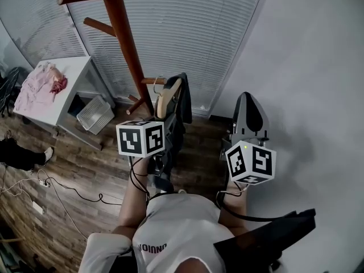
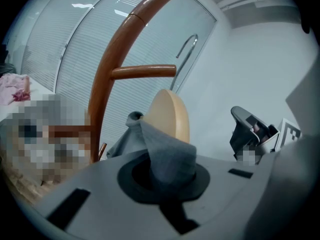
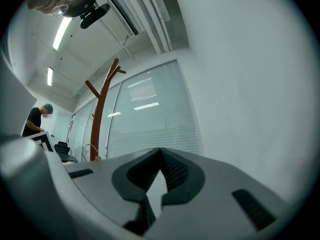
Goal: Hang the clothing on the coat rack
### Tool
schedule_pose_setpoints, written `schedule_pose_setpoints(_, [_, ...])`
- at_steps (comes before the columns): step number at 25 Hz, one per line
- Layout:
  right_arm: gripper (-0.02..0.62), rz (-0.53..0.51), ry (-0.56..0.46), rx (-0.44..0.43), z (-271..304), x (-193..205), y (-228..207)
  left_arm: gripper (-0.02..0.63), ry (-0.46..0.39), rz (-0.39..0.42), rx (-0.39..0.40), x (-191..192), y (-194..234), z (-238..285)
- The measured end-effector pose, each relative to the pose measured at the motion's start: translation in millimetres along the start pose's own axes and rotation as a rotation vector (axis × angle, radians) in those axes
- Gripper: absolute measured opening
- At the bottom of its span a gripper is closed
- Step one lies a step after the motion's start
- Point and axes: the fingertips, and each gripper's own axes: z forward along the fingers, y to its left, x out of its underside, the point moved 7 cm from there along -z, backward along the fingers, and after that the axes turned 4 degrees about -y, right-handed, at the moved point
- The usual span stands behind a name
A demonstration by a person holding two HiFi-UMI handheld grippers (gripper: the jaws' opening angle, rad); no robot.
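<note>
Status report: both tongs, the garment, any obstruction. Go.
Left tongs shut on grey garment, draped on wooden hanger. Right tongs shut, empty. Garment not yet on coat rack; peg just ahead, nothing between.

The left gripper [image 1: 166, 110] reaches up to a wooden hanger [image 1: 168, 95] with dark grey clothing [image 1: 185, 100] on it, right beside the brown coat rack [image 1: 122, 38]. The right gripper [image 1: 248, 102] points up by the white wall. Far left, pink clothes [image 1: 42, 84] lie on a white table [image 1: 68, 92], with a white basket [image 1: 95, 114] on the wood floor [image 1: 85, 169] nearby.
</note>
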Motion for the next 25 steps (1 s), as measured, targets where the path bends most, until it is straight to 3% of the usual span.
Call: schedule_pose_setpoints(25, [0.02,0.021,0.006,0.014,9,3,-1,0.018,0.034,0.009,-0.017,4,15,16])
